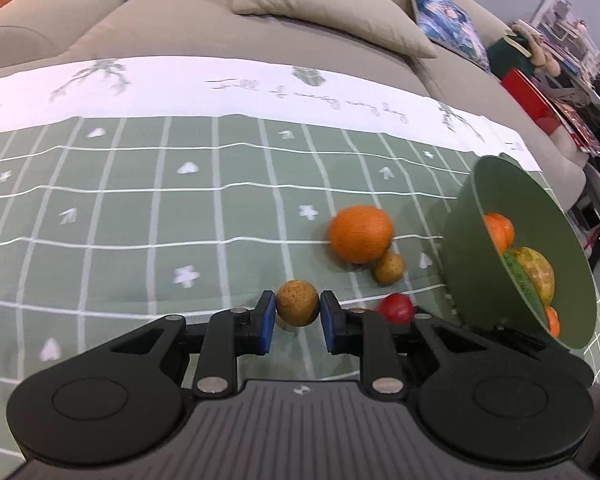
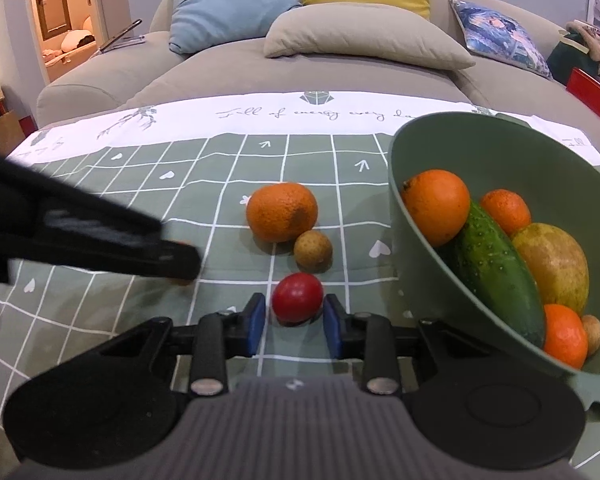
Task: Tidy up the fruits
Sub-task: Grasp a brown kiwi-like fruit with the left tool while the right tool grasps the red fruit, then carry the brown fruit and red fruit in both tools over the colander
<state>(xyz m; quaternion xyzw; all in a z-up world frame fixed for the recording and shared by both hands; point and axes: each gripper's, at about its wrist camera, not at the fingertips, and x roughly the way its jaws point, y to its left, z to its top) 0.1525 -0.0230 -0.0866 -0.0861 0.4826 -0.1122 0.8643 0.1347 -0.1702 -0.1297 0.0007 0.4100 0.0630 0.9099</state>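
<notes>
Two small fruits are clamped at once: the left tongs (image 1: 298, 309) pinch a round tan fruit (image 1: 297, 302), the right tongs (image 2: 295, 309) a red fruit (image 2: 297, 294), both low over the desk's (image 1: 100, 220) green cloth for lifting into the green bowl (image 2: 419, 264) near the desk's right edge. Neither has a long axis.

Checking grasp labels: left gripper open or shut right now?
Shut. In the left wrist view the left gripper has both blue pads touching the sides of the small brown fruit, which sits between them on the green checked cloth.
</notes>
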